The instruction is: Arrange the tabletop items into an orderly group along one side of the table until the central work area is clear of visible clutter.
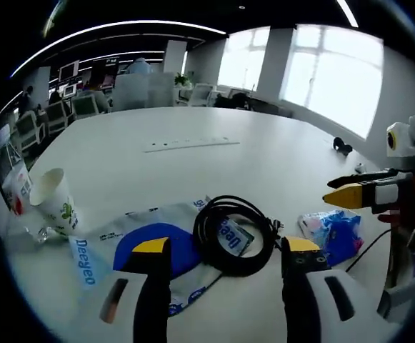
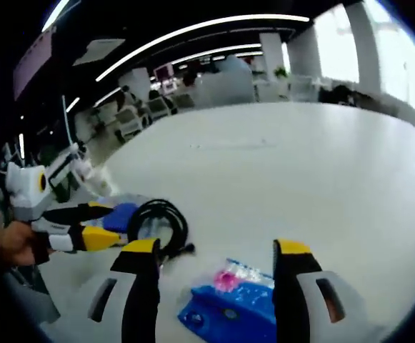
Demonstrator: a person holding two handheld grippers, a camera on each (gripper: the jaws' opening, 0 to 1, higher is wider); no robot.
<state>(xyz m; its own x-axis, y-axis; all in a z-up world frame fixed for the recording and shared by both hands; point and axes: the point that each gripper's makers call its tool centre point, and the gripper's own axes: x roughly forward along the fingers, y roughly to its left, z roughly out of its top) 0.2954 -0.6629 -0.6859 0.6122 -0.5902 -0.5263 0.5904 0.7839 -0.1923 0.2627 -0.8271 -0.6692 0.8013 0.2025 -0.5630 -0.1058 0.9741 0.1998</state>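
Note:
A coiled black cable (image 1: 232, 232) lies on a white and blue printed bag (image 1: 150, 246) at the near table edge. My left gripper (image 1: 226, 246) is open, its yellow-tipped jaws standing wide on either side of the coil and just short of it. To the right lies a blue plastic packet (image 1: 332, 232) with a pink patch. My right gripper (image 2: 217, 246) hovers open just above that blue packet (image 2: 228, 311). It also comes into the left gripper view (image 1: 339, 189) side-on from the right. A hand holds the left gripper (image 2: 114, 223) beside the cable (image 2: 157, 218).
A white paper cup (image 1: 53, 200) and a small red and white sachet (image 1: 14, 189) stand at the left. A long white strip (image 1: 189, 145) lies mid-table, and a small black object (image 1: 343, 146) sits far right. The round white table (image 1: 278, 143) stretches away towards office chairs.

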